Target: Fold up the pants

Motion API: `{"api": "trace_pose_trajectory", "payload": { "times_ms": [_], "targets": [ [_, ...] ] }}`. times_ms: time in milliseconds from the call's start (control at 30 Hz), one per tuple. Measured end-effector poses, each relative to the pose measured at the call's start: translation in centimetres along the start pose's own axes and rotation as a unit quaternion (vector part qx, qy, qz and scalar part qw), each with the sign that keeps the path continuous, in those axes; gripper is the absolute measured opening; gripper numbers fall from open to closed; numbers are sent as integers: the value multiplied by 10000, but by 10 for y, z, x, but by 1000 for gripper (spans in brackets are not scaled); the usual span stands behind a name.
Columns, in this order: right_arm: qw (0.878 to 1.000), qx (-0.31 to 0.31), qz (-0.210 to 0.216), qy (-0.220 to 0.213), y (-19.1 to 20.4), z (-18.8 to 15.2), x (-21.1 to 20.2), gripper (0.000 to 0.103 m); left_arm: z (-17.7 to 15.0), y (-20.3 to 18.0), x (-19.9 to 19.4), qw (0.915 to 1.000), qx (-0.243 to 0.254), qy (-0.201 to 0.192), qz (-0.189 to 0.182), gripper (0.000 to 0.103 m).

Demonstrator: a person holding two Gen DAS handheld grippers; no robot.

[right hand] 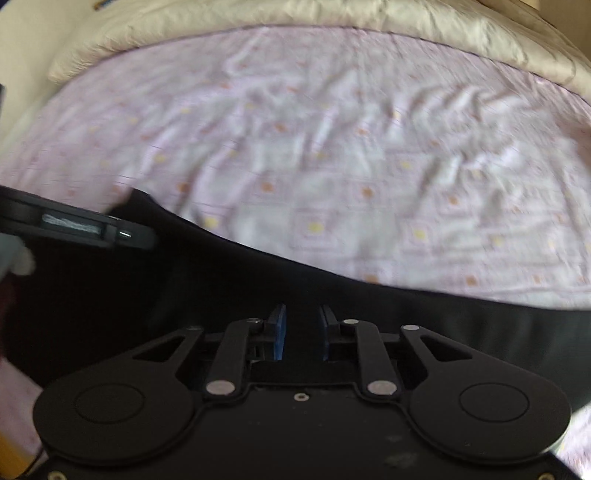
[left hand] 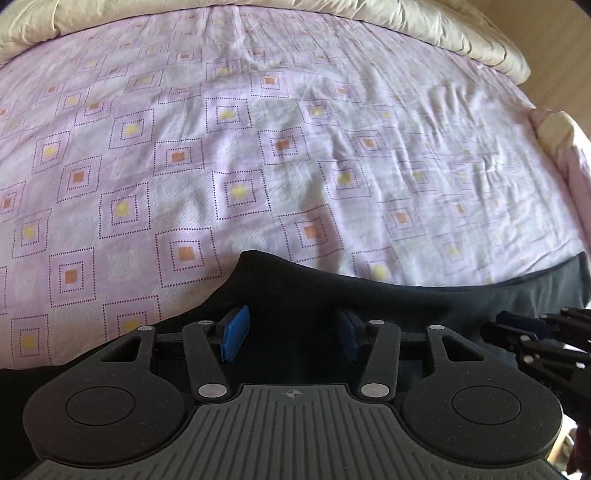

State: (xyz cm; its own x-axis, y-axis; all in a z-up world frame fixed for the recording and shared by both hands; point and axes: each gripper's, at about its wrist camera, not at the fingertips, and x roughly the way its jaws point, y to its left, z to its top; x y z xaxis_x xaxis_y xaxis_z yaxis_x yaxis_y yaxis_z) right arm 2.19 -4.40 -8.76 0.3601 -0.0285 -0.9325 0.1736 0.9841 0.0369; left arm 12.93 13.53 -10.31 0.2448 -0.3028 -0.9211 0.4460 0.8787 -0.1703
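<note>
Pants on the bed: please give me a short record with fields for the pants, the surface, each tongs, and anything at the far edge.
pants: dark pants, lying along the near edge of the bed
surface: pink bedsheet with square pattern, wrinkled
left tongs: open, pads over the dark cloth, nothing pinched
right tongs: gap narrower, dark cloth between the pads; grip unclear
far edge: beige quilt bunched up
image quality: right wrist view is blurred

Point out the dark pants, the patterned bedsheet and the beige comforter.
dark pants (left hand: 369, 295): left wrist view, on the fabric just beyond the gripper.
patterned bedsheet (left hand: 236, 155): left wrist view, on a bare stretch of the pink squares.
beige comforter (right hand: 258, 29): right wrist view, on its bunched fold along the far edge.
</note>
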Motion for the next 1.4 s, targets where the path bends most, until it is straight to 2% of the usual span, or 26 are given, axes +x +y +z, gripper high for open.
{"api": "trace_pose_trajectory", "payload": {
  "times_ms": [100, 167, 333, 533, 667, 733, 800, 833, 1000, 1133, 1233, 1333, 1400],
  "targets": [
    [9992, 238, -274, 145, -15, -4, 19, 17, 1, -3, 1, 9999, -77, -23, 105, 48],
    [9990, 370, -216, 121, -20, 1, 26, 17, 2, -2, 2, 9996, -244, -50, 136, 48],
    [9997, 14, -172, 160, -17, 12, 31, 21, 10, -4, 6, 9977, -578, 103, 338, 49],
    [9999, 122, 82, -21, -27, 4, 29, 21, 20, -6, 12, 9938, -957, 317, 463, 53],
    [9993, -283, 223, -55, -25, 3, 28, 21, 18, -12, 14, 9915, -1081, 267, 668, 54],
    [9976, -435, 537, 12, -34, 4, 26, 21, 20, -17, 17, 9893, -1152, 295, 842, 54],
    [9944, -312, 1003, 113, -54, 6, 21, 21, 23, -22, 20, 9866, -1202, 384, 1031, 55],
    [9936, -235, 1103, 84, -65, 7, 14, 22, 25, -23, 22, 9849, -1251, 439, 1113, 55],
    [9912, 73, 1230, -474, -140, -11, -32, 24, 36, -30, 26, 9758, -1511, 620, 1455, 55],
    [9929, 299, 944, -664, -211, -36, -58, 26, 32, -38, 14, 9692, -1806, 423, 1617, 54],
    [9943, 504, 626, -702, -260, -55, -71, 29, 24, -63, -9, 9634, -1955, 51, 1831, 54],
    [9940, 788, 414, -640, -303, -71, -78, 33, 14, -103, -29, 9680, -1786, -376, 1722, 54],
    [9934, 934, 246, -616, -323, -78, -77, 35, 9, -135, -29, 9753, -1561, -441, 1501, 54]
  ]
}}
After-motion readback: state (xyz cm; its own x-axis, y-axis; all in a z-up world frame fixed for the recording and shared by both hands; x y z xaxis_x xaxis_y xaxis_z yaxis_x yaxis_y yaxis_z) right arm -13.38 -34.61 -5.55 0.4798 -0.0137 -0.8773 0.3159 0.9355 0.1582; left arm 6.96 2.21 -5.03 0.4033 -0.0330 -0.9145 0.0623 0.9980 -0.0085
